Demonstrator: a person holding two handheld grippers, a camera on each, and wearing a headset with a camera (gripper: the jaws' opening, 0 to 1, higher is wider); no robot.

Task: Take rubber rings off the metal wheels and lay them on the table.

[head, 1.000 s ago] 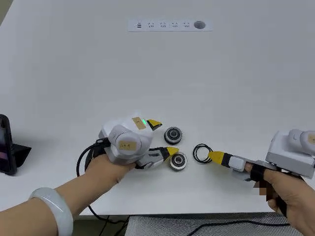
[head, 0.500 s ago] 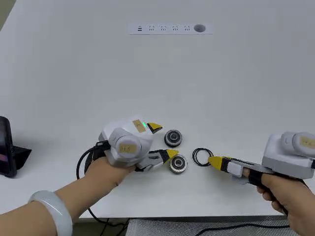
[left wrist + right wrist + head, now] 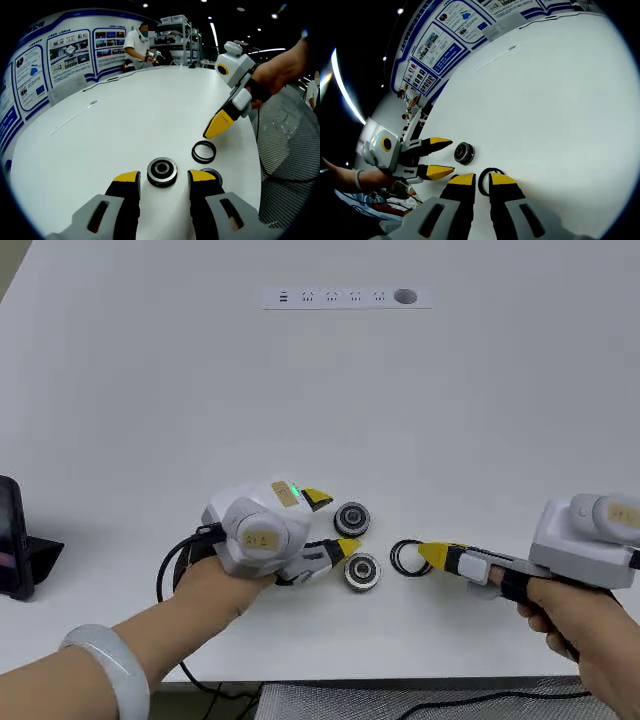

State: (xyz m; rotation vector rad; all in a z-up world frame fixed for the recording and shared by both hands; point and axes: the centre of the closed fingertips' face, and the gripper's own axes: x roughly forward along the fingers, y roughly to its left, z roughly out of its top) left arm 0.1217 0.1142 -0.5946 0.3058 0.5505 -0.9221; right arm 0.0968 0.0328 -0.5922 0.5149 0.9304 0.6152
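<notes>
The left claw (image 3: 333, 522) stands released, its yellow-tipped jaws spread wide over the white counter (image 3: 200, 390); the farther black-rimmed metal wheel (image 3: 352, 519) lies flat just ahead of the gap between them, not yet touched; the nearer black-rimmed metal wheel (image 3: 362, 571) lies just beside the outside of the jaw closest to the person; the loose black rubber rings (image 3: 407, 557), seemingly two overlapping, lie flat on the counter just to the right of the nearer wheel, so part of the task looks done; the right claw (image 3: 432, 554) is clenched to a slim gap and grasps nothing, its yellow point at the right edge of those rings, and in the left gripper view it reads as just clear of them; both wheels show a dark outer band, which I judge to be rubber not yet removed, though the detail is too small to be sure; the step in hand seems to be seizing the farther wheel; to do it well, the left claw should slide forward until the wheel sits centred between the jaws, then close firmly so the wheel cannot spin or skid, without nudging the nearer wheel with the outer jaw; the right claw would then need to open just enough to nip the band's edge and peel it round, working away from the rings already on the counter.
</notes>
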